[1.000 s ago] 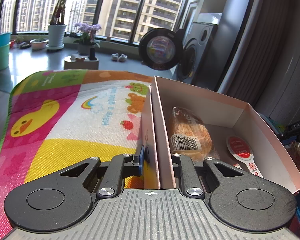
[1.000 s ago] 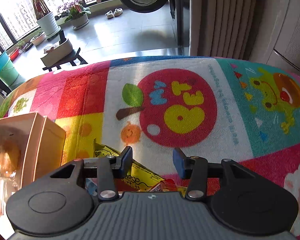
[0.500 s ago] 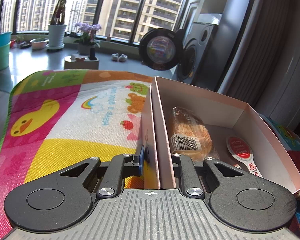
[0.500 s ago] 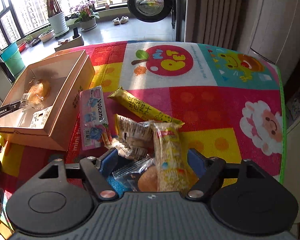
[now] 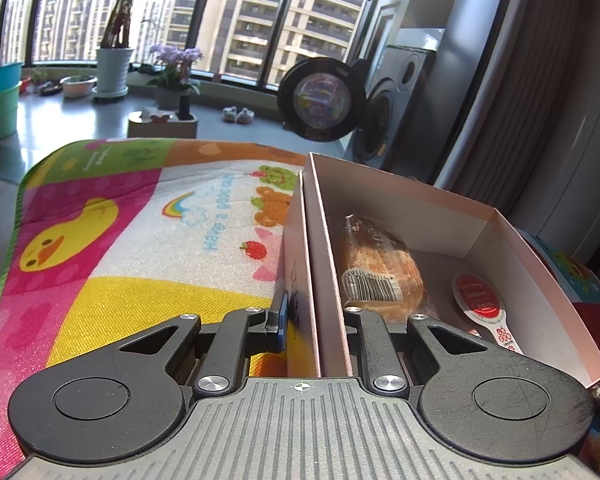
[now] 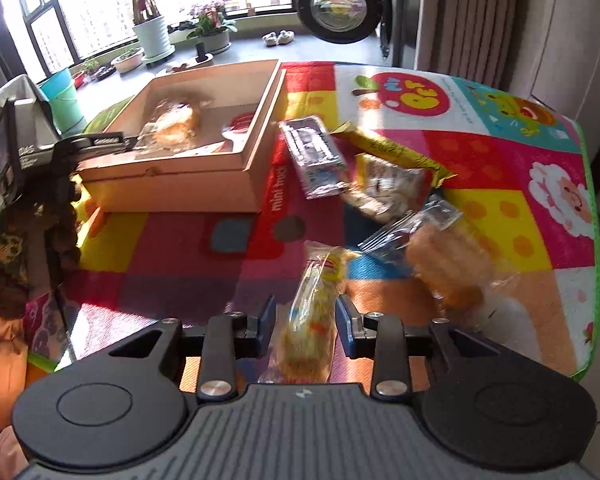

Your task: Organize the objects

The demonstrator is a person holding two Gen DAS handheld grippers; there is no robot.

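My left claw (image 5: 314, 320) pinches the box (image 5: 540, 280) wall; my right claw (image 6: 306, 320) pinches a snack packet (image 6: 312, 320); I should release it well inside the box.

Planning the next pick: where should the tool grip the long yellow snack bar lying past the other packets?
Probably across the middle of the yellow snack bar, coming from above. It is long, narrow and lies flat and slanted on the mat, its lower end touching other packets.
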